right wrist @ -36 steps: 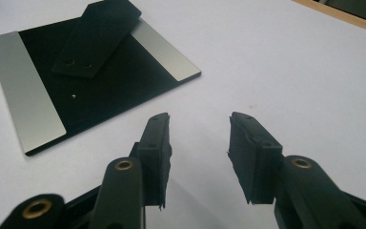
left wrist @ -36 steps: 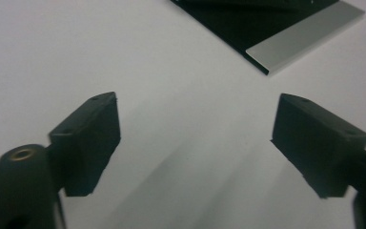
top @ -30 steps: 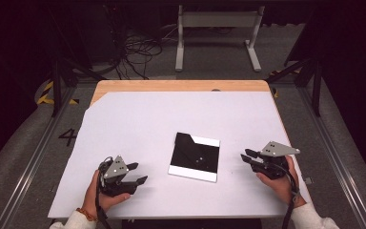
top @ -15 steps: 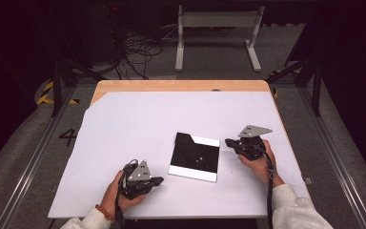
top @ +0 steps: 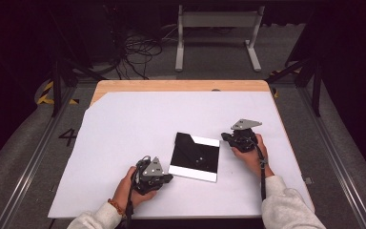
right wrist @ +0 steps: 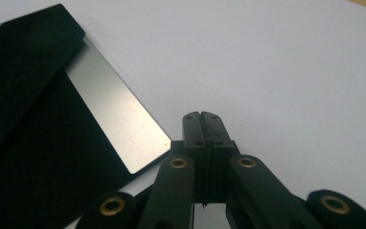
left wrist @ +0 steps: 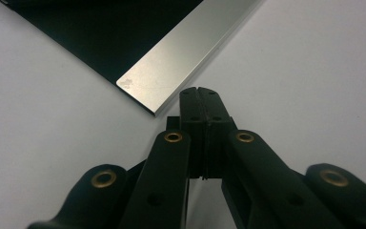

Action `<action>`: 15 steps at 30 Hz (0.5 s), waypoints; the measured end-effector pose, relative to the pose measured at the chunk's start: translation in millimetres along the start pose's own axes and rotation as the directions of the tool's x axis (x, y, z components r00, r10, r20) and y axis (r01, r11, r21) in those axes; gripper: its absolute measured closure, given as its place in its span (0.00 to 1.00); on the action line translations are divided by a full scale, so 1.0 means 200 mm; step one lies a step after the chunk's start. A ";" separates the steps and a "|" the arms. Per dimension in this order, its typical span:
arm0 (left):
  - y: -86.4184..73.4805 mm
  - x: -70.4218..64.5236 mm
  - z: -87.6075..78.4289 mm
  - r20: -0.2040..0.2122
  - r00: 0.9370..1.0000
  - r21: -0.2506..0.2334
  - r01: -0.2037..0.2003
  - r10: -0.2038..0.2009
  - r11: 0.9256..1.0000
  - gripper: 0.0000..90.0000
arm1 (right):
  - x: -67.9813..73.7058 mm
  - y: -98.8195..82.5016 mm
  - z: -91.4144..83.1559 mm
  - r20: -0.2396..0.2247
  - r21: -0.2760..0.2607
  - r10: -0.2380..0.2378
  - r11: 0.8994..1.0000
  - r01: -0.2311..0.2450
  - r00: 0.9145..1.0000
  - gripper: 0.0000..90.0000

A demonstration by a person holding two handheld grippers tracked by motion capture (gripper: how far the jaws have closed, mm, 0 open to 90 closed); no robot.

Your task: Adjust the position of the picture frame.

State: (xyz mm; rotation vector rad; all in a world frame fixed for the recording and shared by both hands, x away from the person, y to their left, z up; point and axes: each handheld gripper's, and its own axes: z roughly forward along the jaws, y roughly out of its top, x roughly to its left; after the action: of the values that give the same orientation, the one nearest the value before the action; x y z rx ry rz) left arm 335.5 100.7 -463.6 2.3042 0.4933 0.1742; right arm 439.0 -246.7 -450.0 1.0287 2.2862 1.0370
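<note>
Black panel point(top: 194, 156) lies flat mid-counter near the front edge; left hand-held gripper point(left wrist: 201, 93) and right hand-held gripper point(right wrist: 204, 118), both closed empty, could skid it sideways.

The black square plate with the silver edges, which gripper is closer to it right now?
Left, narrowly. The left gripper sits at the black plate's near left corner, almost touching; the right gripper is just off its far right corner, a small gap between.
</note>
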 end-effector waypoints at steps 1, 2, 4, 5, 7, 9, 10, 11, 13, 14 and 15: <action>0.00 0.00 0.00 0.000 1.000 -0.002 0.002 -0.002 1.000 1.00 | -0.01 0.00 0.01 -0.002 0.003 0.008 1.000 -0.008 1.000 1.00; 0.00 0.00 0.00 -0.001 1.000 -0.001 0.006 -0.006 1.000 1.00 | -0.01 0.00 0.01 -0.007 0.003 0.016 1.000 -0.016 1.000 1.00; 0.01 0.00 0.01 -0.014 1.000 0.002 0.005 -0.005 1.000 1.00 | 0.00 0.00 0.02 -0.020 0.014 0.011 1.000 -0.011 1.000 1.00; 0.01 0.01 0.01 -0.018 1.000 0.003 0.004 -0.004 1.000 1.00 | 0.00 0.00 0.03 -0.022 0.019 0.002 1.000 -0.002 1.000 1.00; 0.01 0.01 0.01 -0.024 1.000 0.002 0.008 -0.008 1.000 1.00 | 0.01 0.00 0.04 -0.022 0.025 0.004 1.000 -0.003 1.000 1.00; 0.01 0.01 0.02 -0.030 1.000 -0.004 0.010 -0.010 1.000 1.00 | 0.01 0.00 0.04 -0.017 0.034 -0.007 0.999 0.008 1.000 1.00; 0.01 0.01 0.02 -0.030 0.999 -0.003 0.014 -0.014 1.000 1.00 | 0.01 0.00 0.04 -0.018 0.034 -0.004 0.999 0.005 1.000 1.00; 0.01 0.01 0.02 -0.032 0.999 -0.004 0.014 -0.014 1.000 1.00 | 0.01 0.00 0.04 -0.019 0.033 -0.003 0.999 0.004 1.000 1.00; 0.01 0.01 0.02 -0.030 0.999 -0.004 0.012 -0.012 1.000 1.00 | 0.01 0.00 0.04 -0.015 0.035 -0.010 0.999 0.010 1.000 1.00; 0.01 0.01 0.02 -0.032 0.999 -0.005 0.012 -0.012 1.000 1.00 | 0.01 0.00 0.04 -0.017 0.034 -0.009 0.999 0.010 1.000 1.00; 0.01 0.01 0.02 -0.035 0.999 -0.004 0.014 -0.014 1.000 1.00 | 0.01 0.00 0.04 -0.021 0.031 -0.009 0.999 0.010 1.000 1.00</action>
State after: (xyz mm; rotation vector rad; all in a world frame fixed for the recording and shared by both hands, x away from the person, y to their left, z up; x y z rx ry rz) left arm 339.5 97.7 -464.6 2.2965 0.5257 0.2087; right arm 442.4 -240.8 -455.0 1.0225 2.3289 1.0159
